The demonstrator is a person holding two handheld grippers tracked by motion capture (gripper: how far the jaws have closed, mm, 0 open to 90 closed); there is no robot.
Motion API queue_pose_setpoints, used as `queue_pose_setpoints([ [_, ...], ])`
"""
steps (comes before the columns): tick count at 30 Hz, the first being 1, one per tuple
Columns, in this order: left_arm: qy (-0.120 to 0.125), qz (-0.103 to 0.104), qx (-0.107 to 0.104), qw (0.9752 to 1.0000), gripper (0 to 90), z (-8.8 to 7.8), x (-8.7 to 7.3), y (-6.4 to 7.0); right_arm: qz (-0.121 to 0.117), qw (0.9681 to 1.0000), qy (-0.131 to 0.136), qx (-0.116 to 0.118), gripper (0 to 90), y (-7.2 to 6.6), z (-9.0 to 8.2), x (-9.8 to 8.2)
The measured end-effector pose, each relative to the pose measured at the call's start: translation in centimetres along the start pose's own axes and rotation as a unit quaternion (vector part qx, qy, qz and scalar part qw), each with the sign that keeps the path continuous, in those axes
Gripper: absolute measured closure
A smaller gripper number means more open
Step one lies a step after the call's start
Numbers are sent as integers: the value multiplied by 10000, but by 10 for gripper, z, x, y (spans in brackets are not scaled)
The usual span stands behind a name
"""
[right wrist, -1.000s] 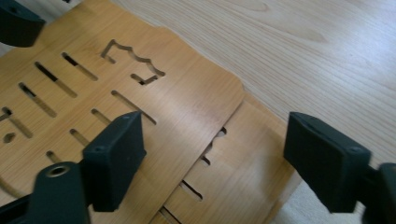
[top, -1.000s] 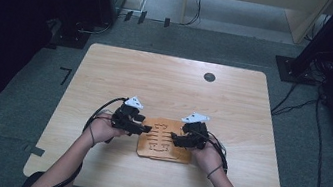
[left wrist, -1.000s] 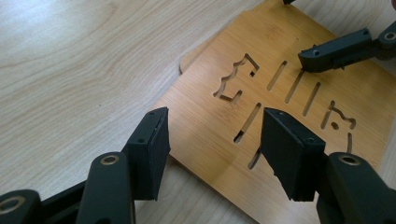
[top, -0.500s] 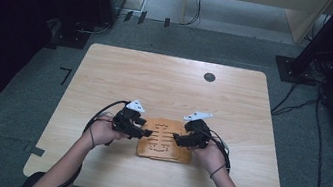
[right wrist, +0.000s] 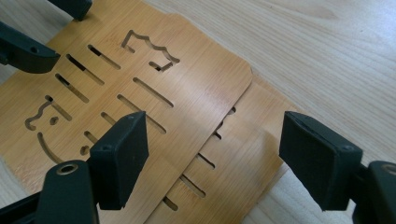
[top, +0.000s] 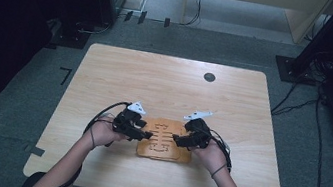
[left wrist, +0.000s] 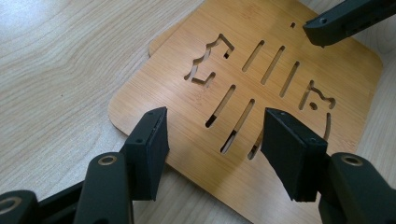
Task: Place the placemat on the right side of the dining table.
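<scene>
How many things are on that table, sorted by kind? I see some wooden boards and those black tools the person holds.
Bamboo boards with fish-bone cut-outs: 2, an upper board stacked askew on a lower board.
Black hand-held tools: 2, the left tool and the right tool.
Total: 4.

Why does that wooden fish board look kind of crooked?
There are two boards stacked, not lined up. The top board sits twisted, so the bottom board pokes out underneath. Both grippers, left gripper and right gripper, are open.
</scene>
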State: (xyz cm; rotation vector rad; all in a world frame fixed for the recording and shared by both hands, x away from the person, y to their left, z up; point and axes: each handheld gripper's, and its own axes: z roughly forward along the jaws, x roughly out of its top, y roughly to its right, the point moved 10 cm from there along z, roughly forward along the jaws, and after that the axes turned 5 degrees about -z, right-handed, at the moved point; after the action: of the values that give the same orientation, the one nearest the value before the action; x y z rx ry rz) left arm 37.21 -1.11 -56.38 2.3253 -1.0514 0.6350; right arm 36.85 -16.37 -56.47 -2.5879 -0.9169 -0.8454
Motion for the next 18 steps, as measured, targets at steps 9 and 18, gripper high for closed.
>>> queue_pose_setpoints([
  [9,-67,-16,-35,10000,394,1,-3,0,64,9999,-34,118,225,-6,-2,3],
  [18,-158,-28,-62,9999,389,4,-5,1,89,9998,-86,176,226,-10,0,5],
])
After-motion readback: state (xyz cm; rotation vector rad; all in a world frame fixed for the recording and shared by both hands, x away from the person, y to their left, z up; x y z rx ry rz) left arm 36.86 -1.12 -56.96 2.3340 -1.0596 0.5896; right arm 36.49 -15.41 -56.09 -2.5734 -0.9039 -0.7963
